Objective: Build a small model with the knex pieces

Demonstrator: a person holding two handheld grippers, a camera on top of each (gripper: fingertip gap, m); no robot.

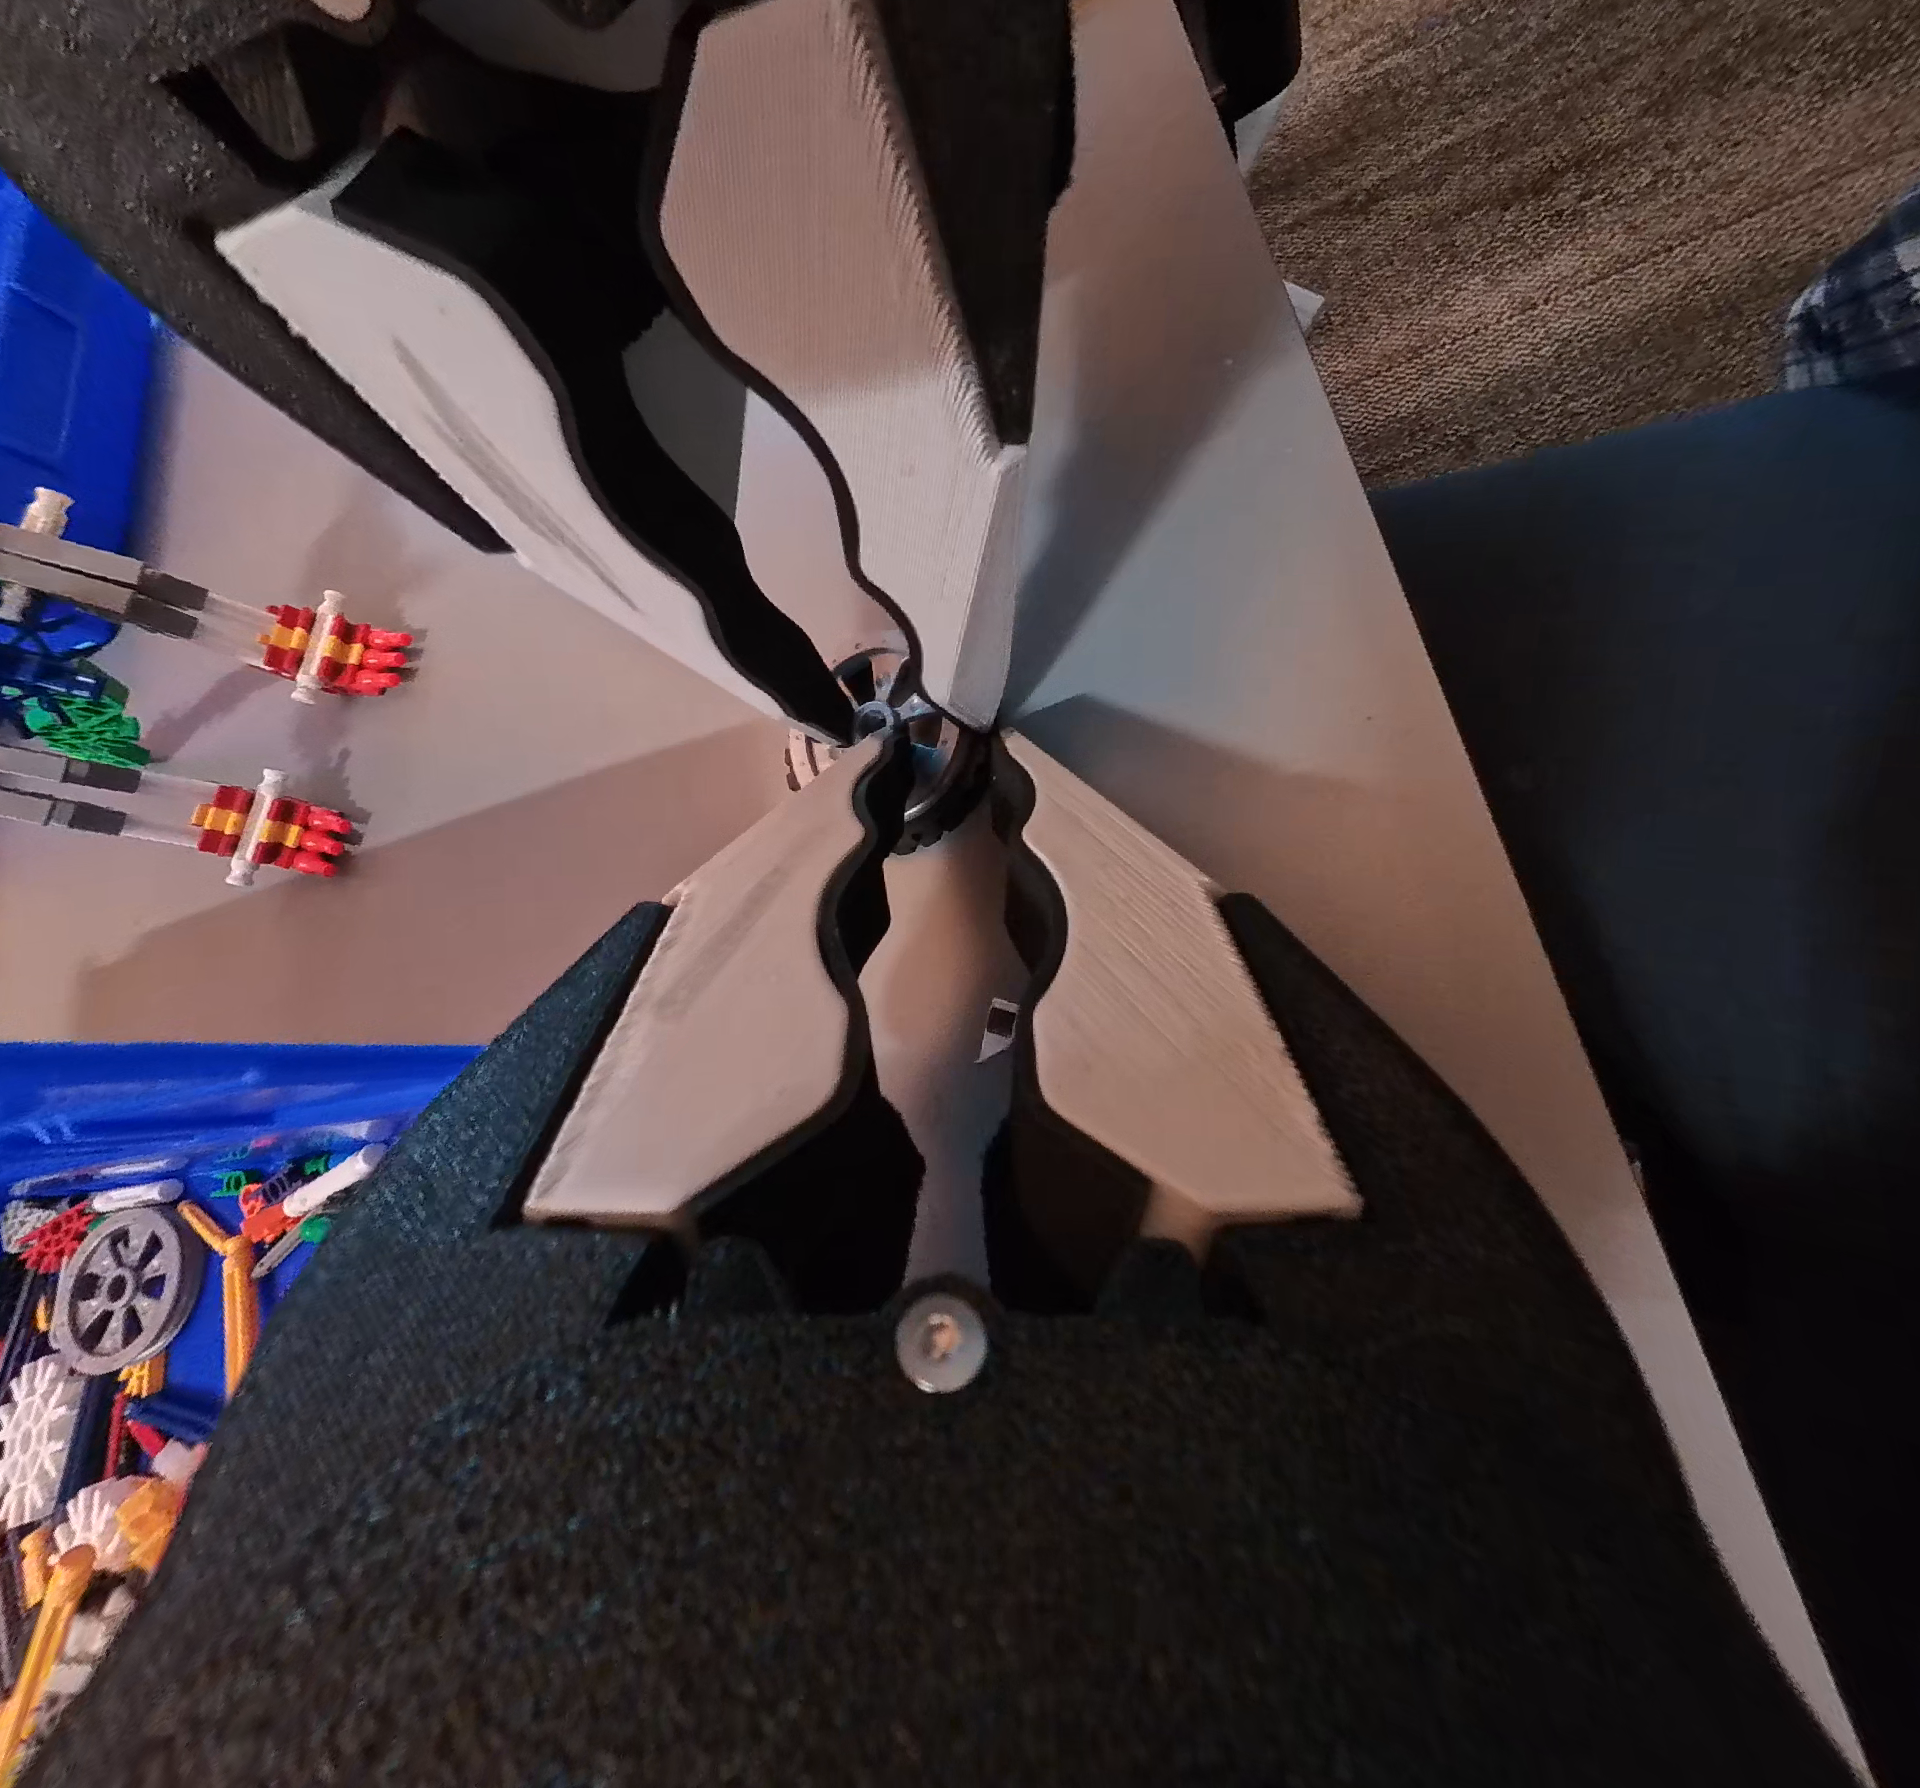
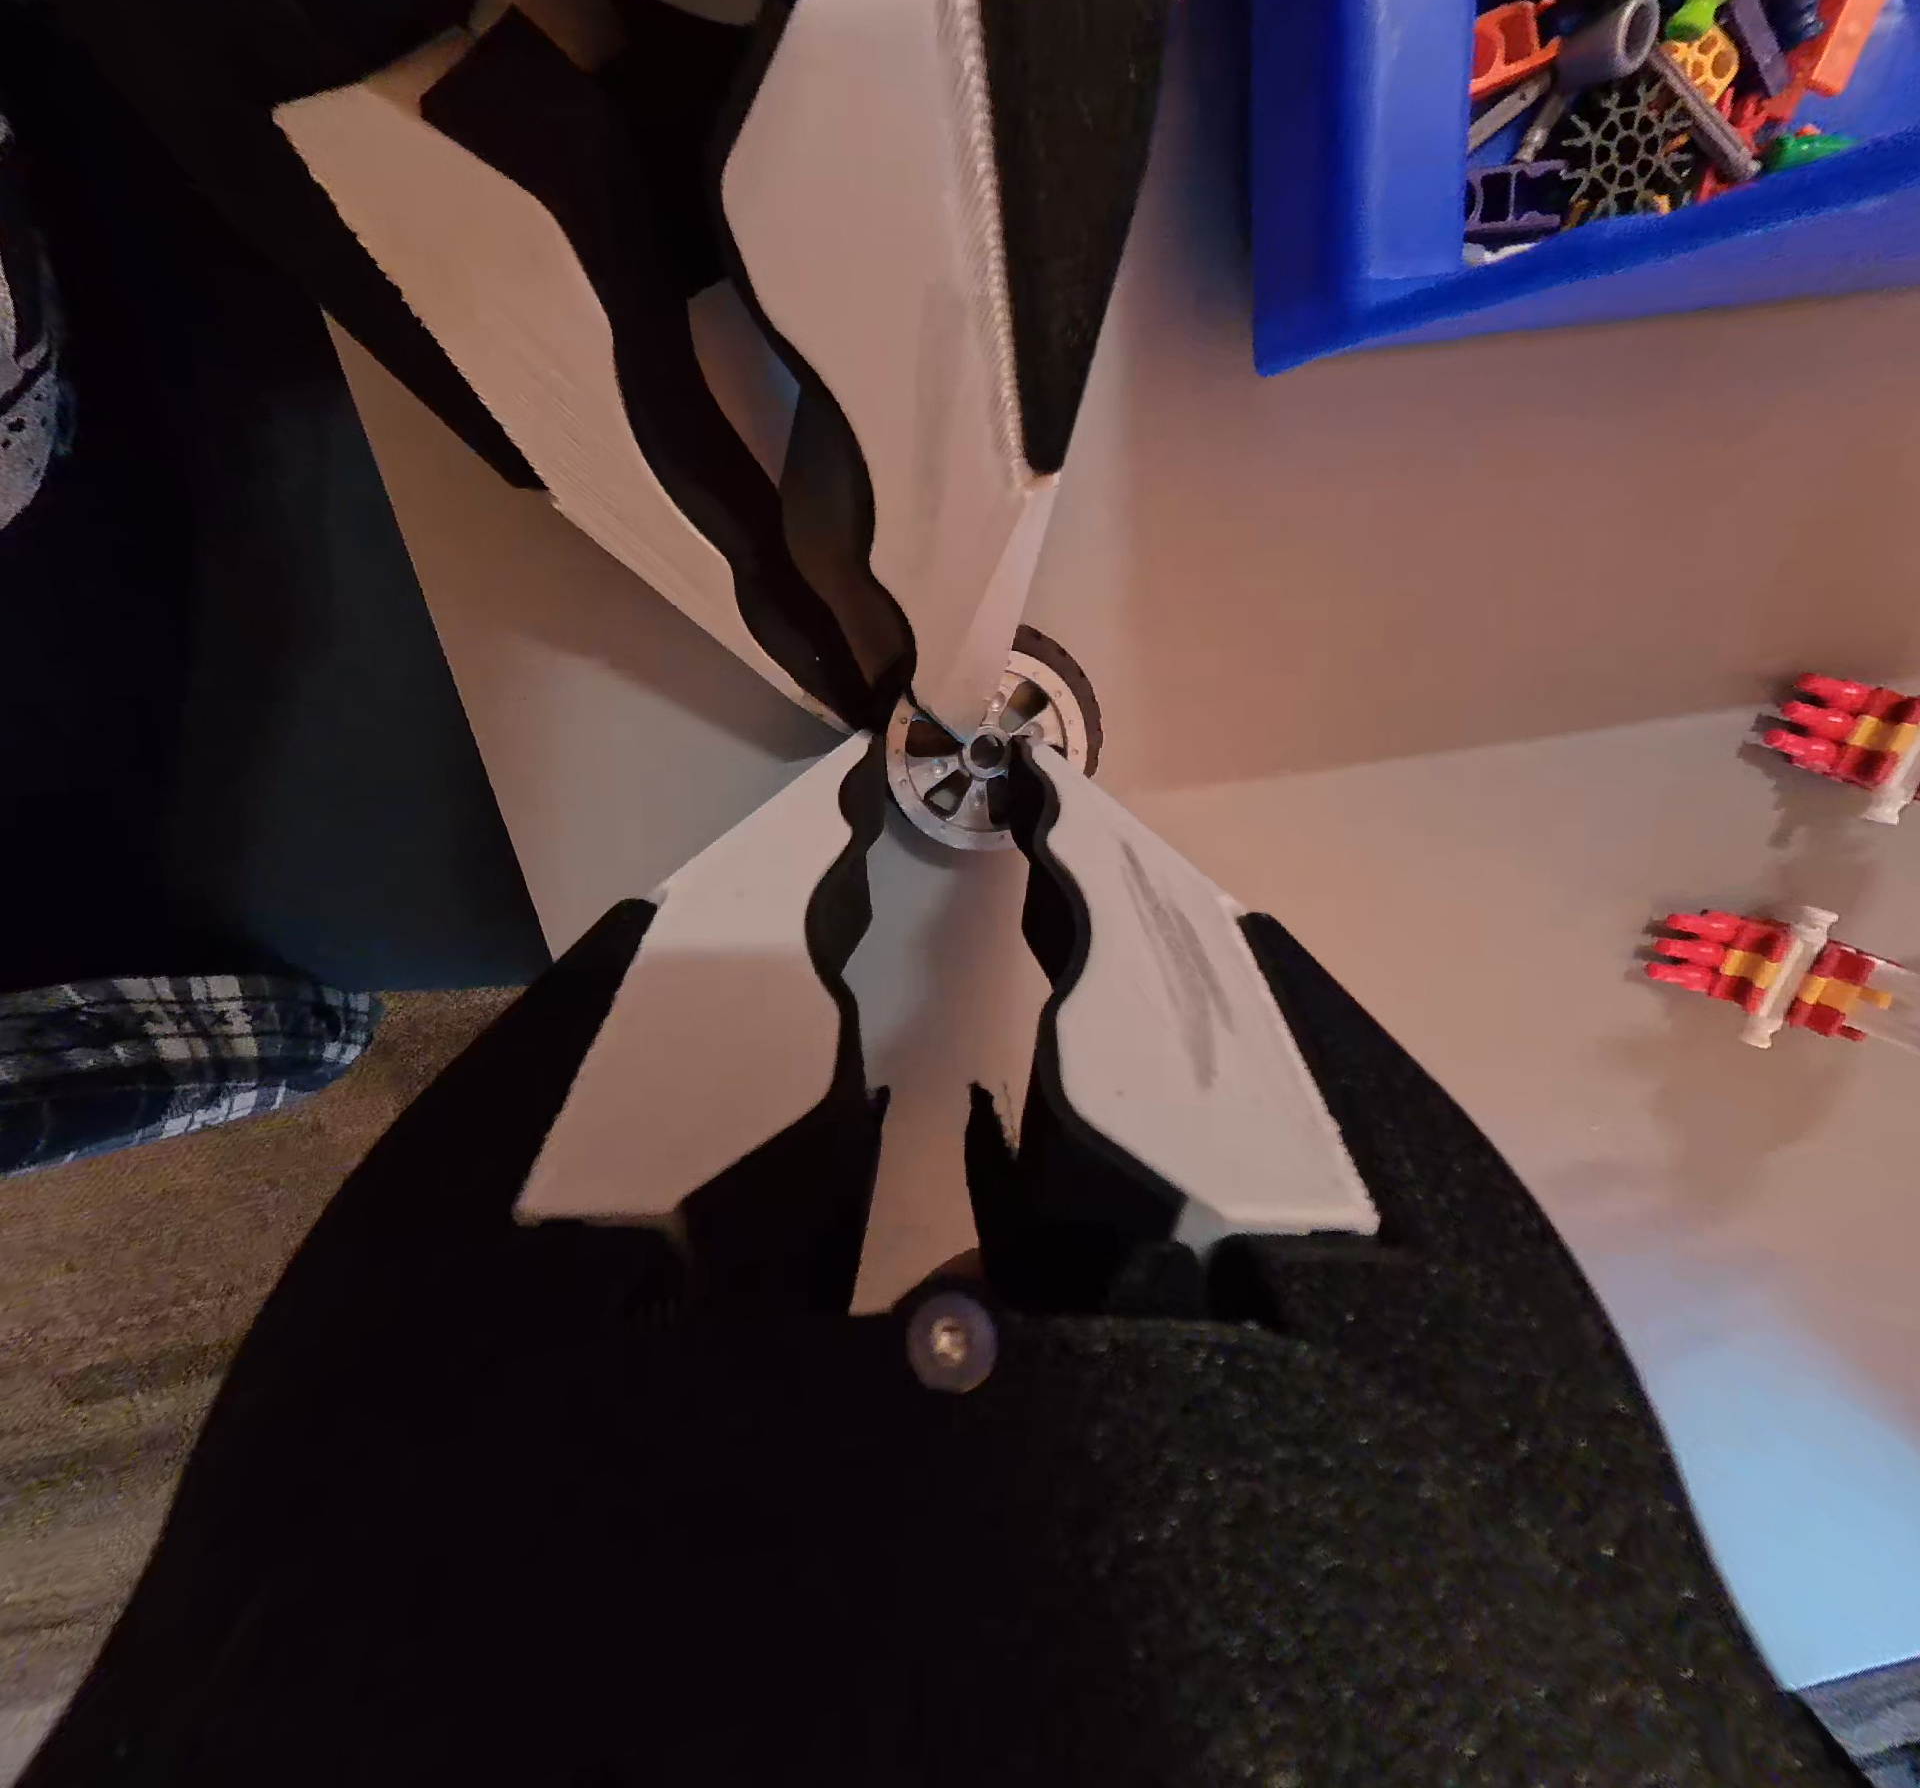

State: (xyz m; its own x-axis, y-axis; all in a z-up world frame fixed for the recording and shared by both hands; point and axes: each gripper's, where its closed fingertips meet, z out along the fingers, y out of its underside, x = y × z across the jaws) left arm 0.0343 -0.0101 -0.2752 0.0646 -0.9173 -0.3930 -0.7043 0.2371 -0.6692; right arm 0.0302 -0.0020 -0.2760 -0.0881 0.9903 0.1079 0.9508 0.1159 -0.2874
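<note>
Two grippers meet tip to tip at mid-frame over the white table (image 2: 1351, 595): the right gripper (image 2: 940, 762) pinches a small spoked toy wheel (image 2: 961, 782) by its grey rim, and the left gripper (image 1: 935, 782), seen in its own view, grips the same wheel by its black tyre. It looks light, rigid plastic with a grippy rubber tyre, best taken across the rim. A blue bin (image 2: 1558, 304) of toy parts sits upper right, red rod assemblies (image 2: 1787, 980) at the right edge
</note>
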